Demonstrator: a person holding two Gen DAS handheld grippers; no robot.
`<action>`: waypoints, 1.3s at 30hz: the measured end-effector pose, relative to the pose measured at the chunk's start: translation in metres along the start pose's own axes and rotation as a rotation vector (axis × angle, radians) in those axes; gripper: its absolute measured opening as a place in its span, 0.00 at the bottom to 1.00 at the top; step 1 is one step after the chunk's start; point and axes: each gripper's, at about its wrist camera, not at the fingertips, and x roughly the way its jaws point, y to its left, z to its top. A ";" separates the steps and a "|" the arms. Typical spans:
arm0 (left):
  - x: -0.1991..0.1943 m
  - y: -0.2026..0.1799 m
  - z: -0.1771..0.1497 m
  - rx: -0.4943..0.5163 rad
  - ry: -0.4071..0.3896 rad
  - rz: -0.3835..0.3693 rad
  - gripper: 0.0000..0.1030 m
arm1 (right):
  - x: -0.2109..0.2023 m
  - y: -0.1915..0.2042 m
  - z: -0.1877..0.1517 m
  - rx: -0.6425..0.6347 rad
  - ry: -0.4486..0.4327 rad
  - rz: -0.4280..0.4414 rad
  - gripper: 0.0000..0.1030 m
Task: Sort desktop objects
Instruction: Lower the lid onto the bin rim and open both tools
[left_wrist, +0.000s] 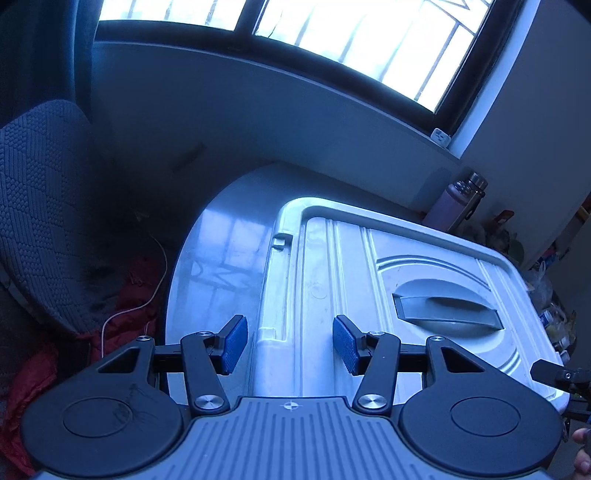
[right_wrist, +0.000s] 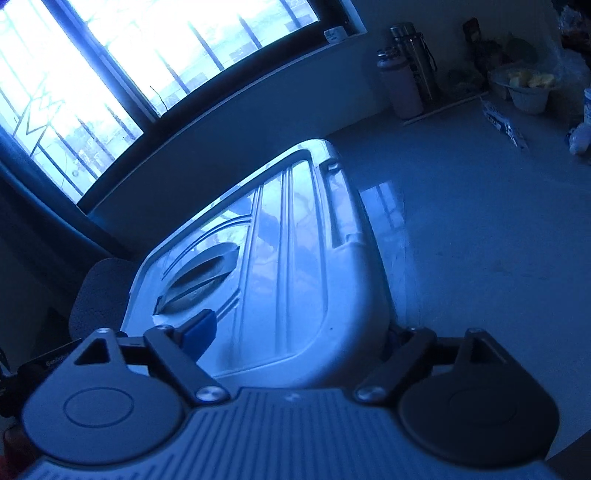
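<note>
Two grippers are flanking a white storage box lid, which is lying on the round surface with its recessed handle facing up. The main risk, as I judge it, is the lid tilting or sliding: the right gripper is straddling one rounded corner only, so lifting from there could make the lid pivot and slip off the smooth plastic. The bottles and clutter well beyond the right jaws could be knocked if it swings. The right jaws are standing wide apart around that corner, one blue pad sitting over the lid top, the other hidden beside its edge; whether they are gripping, I cannot tell. The left gripper is hovering with jaws open and empty, the lid's near edge lying just ahead between them.
</note>
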 end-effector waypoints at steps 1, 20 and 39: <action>0.000 0.000 -0.001 0.000 0.001 0.000 0.52 | -0.003 0.005 -0.001 -0.031 -0.020 -0.043 0.87; -0.042 -0.018 0.025 0.054 -0.054 0.067 0.54 | -0.048 -0.004 0.009 -0.131 -0.196 -0.260 0.94; -0.038 -0.034 0.054 0.242 0.205 0.268 0.82 | 0.006 0.034 0.038 -0.448 0.165 -0.308 0.93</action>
